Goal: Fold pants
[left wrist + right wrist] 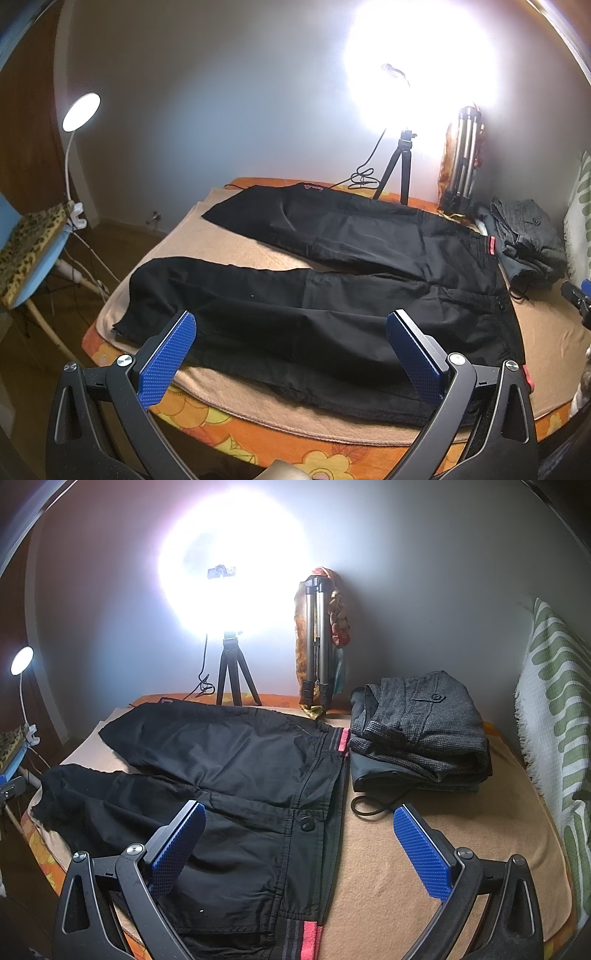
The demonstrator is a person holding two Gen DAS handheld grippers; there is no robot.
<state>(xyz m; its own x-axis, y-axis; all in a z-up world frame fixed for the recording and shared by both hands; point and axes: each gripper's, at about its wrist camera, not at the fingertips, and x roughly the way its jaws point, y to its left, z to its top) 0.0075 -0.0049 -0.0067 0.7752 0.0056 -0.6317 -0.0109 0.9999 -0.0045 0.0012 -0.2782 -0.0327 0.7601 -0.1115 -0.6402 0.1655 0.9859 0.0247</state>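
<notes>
The work surface is a bed [236, 254] covered with a tan blanket [424, 878] over an orange floral sheet, set against a pale wall with a ring light [231, 566] on a tripod at the far edge.

Left claw [291, 350]: released, jaws spread wide, nothing between them, hovering at the lower centre of the frame over the near trouser leg. Right claw [299, 845]: released, jaws spread wide, at the lower centre of its frame above the waistband.

The black pants [332, 291] lie flat on the blanket, legs spread apart toward the left, waistband with red stripe toward the right. No fold is made yet.

Handling: the fabric appears thin, soft and light; expect it to drape and wrinkle, not hold shape. Recommended grip points: the waistband edge for the right claw, the near leg's outer seam or hem for the left.

A stack of folded garments [417, 731] sits beyond the waistband, upper right.
</notes>
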